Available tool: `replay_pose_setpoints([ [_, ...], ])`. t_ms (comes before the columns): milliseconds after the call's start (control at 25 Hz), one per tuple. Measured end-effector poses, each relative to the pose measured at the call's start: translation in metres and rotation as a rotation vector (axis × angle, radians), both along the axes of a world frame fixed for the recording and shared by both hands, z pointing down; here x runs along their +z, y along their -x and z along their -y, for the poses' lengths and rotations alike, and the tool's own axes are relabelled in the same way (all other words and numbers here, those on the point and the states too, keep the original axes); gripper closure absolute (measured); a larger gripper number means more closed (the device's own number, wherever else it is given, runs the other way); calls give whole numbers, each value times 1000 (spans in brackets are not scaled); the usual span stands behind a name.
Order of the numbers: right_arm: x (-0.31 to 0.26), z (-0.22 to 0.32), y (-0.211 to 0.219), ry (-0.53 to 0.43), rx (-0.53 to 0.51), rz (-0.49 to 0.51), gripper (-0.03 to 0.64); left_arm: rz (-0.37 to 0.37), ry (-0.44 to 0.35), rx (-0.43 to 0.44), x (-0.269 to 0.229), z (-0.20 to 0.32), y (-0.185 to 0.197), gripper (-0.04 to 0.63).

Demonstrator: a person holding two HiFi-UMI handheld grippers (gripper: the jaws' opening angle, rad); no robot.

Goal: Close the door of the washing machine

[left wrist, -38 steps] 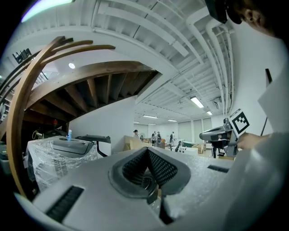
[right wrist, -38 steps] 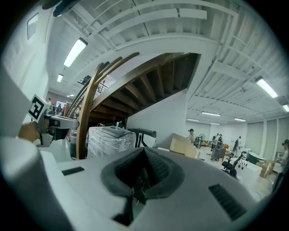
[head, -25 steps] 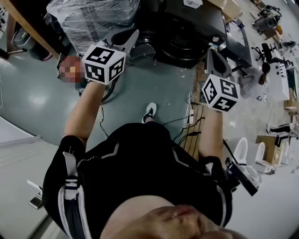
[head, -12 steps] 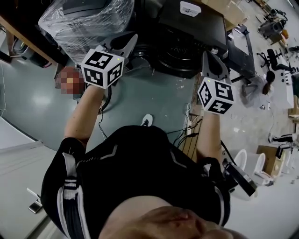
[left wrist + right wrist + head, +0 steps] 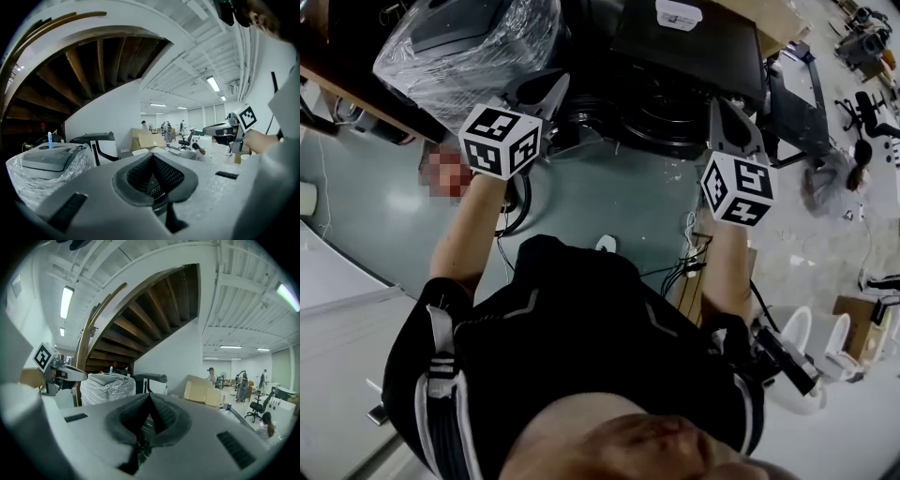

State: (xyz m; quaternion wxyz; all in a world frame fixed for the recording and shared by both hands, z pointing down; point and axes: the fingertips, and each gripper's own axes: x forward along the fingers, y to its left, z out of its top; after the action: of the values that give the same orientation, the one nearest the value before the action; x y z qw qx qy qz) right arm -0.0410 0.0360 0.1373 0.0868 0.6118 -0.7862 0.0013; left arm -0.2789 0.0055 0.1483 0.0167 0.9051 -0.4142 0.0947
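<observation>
Washing machine [image 5: 689, 42] stands dark just ahead, and its round door [image 5: 661, 108] seems to hang open toward the person, between the two grippers. The step would go best by laying a flat jaw side on the door's outer edge and pushing steadily until it latches. Both arms reach forward, nearly level. The left gripper [image 5: 557, 84] and right gripper [image 5: 724, 105] are each pressed together and empty.

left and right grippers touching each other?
Apart. Head view shows the left gripper and right gripper well separated, with floor visible between them.
</observation>
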Motion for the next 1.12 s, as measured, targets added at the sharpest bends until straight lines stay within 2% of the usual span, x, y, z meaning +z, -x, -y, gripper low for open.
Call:
replay_pose_setpoints([
  [280, 11, 11, 5, 13, 14, 12, 612, 90, 20, 58, 22, 26, -4, 592],
  [440, 21, 24, 20, 37, 43, -10, 612, 58, 35, 82, 32, 55, 9, 592],
  [640, 46, 49, 42, 102, 134, -19, 612, 21, 50, 135, 50, 93, 35, 591],
  [840, 72, 70, 74, 86, 195, -17, 612, 56, 74, 215, 87, 127, 63, 591],
  [1120, 125, 92, 117, 194, 243, -21, 612, 160, 174, 302, 168, 168, 88, 591],
])
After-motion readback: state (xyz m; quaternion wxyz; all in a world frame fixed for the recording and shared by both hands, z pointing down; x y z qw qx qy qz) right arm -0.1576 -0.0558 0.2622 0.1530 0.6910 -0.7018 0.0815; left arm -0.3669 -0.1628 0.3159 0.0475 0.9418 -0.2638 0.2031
